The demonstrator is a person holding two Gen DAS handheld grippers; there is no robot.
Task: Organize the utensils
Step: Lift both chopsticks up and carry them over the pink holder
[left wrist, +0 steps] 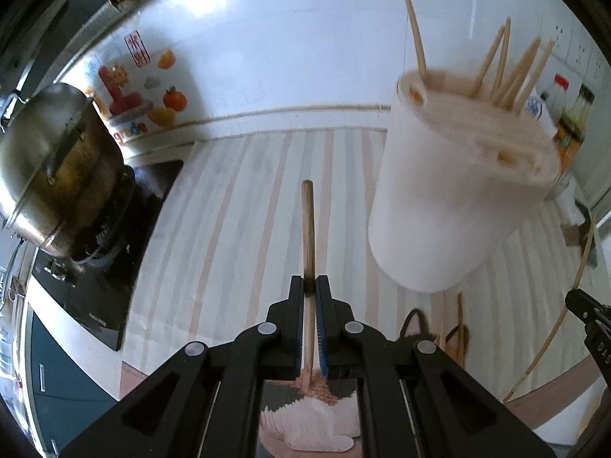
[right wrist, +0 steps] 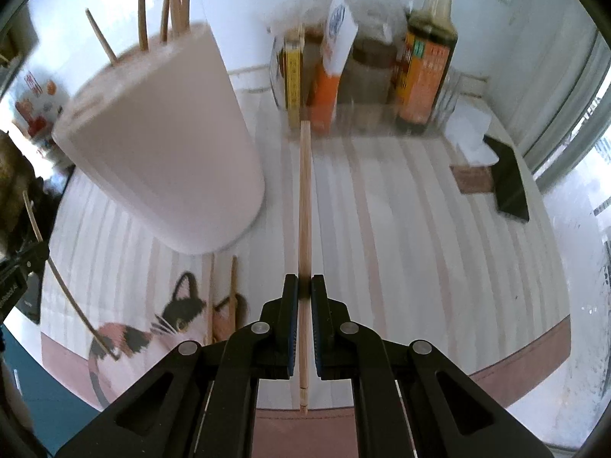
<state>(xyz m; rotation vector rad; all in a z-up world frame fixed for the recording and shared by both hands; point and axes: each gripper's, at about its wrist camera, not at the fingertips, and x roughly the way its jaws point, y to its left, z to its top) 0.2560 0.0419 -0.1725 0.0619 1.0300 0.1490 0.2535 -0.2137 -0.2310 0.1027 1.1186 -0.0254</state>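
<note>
Two grippers are being seen, each one clenched on a single chopstick. In the left wrist view, the left gripper [left wrist: 310,286] is being kept closed around a darker wooden chopstick [left wrist: 307,225], which is being gripped between the blue-padded fingers and is pointing straight ahead over the striped cloth [left wrist: 244,206]. In the right wrist view, the right gripper [right wrist: 304,286] is being pressed shut on a paler bamboo chopstick [right wrist: 304,198], whose long end is reaching forward toward the bottles [right wrist: 425,57] at the back of the counter, while its short end is being left sticking out behind the fingers.

One white chopstick holder [left wrist: 458,191] is being shown standing on the cloth, ahead and to the right of the left gripper, and ahead and to the left of the right gripper. About six chopsticks [left wrist: 511,68] are being counted standing in it, though blur is making the count uncertain. Two more loose chopsticks [right wrist: 232,290] are being seen lying on the cloth just in front of the holder's base, beside a printed cat [right wrist: 168,320]. One steel pot [left wrist: 57,168] is being shown on the stove at the left.
</note>
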